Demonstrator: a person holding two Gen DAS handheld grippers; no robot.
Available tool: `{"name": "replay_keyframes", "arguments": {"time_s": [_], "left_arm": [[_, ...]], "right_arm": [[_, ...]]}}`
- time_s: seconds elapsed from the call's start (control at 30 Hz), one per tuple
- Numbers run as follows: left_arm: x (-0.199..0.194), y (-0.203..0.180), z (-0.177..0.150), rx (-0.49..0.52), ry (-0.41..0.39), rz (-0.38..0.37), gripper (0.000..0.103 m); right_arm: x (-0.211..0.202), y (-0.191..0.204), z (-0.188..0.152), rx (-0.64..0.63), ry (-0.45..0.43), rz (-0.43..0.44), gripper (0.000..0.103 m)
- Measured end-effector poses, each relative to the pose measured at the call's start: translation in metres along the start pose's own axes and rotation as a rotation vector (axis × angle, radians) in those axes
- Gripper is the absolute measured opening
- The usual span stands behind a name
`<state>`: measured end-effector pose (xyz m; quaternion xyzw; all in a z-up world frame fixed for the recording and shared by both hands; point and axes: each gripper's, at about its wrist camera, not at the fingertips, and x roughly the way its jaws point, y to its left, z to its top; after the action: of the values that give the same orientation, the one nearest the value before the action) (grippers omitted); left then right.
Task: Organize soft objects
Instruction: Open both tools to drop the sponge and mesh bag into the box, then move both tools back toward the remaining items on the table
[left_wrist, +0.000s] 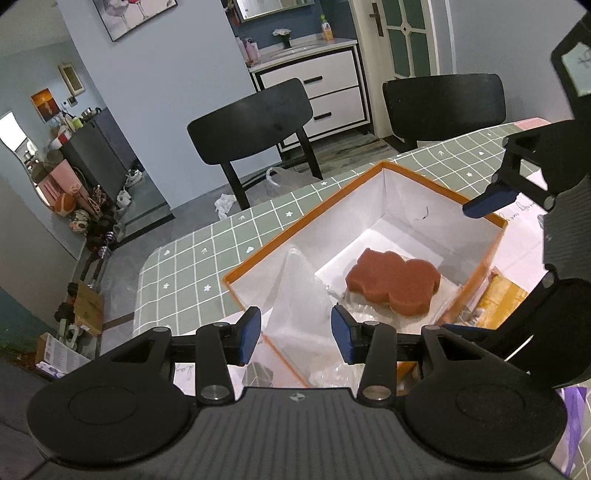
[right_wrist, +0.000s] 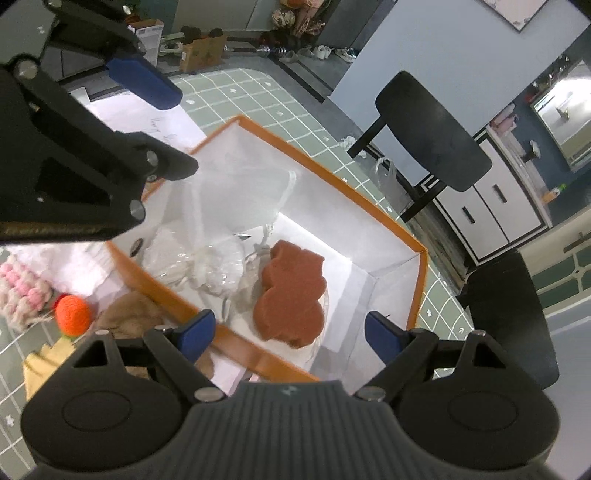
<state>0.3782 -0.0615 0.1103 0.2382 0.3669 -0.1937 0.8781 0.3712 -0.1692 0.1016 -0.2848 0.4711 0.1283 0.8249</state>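
Note:
An orange-rimmed box with a white inside stands on the green checked tablecloth; it also shows in the right wrist view. A brown lobed sponge lies on the box floor, next to clear plastic bags. My left gripper is open and empty above the box's near corner. My right gripper is open and empty above the box, the sponge just beyond it. Outside the box lie an orange knitted ball, a pink and white knitted piece and a tan cloth.
Two black chairs stand at the table's far side. White paper lies beside the box. A yellow cloth lies at the near left. Yellow packaging lies beside the box. The floor holds boxes, dumbbells and shoes.

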Motion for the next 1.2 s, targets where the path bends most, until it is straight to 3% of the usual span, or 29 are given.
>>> {"name": "replay_keyframes", "arguments": {"time_s": [0.5, 0.67, 0.83, 1.2], "left_arm": [[-0.044, -0.003, -0.048, -0.014, -0.026, -0.010, 0.058], [-0.042, -0.007, -0.078, -0.008, 0.004, -0.016, 0.058], [-0.037, -0.004, -0.110, -0.009, 0.042, -0.020, 0.059], [0.002, 0.044, -0.173, -0.159, 0.140, -0.045, 0.060]], "right_arm": [[-0.057, 0.033, -0.040, -0.021, -0.045, 0.007, 0.087], [-0.057, 0.062, -0.049, -0.027, -0.071, 0.099, 0.087], [-0.040, 0.089, -0.057, -0.073, -0.042, 0.125, 0.087], [-0.003, 0.036, -0.108, 0.076, 0.025, 0.072, 0.087]]}}
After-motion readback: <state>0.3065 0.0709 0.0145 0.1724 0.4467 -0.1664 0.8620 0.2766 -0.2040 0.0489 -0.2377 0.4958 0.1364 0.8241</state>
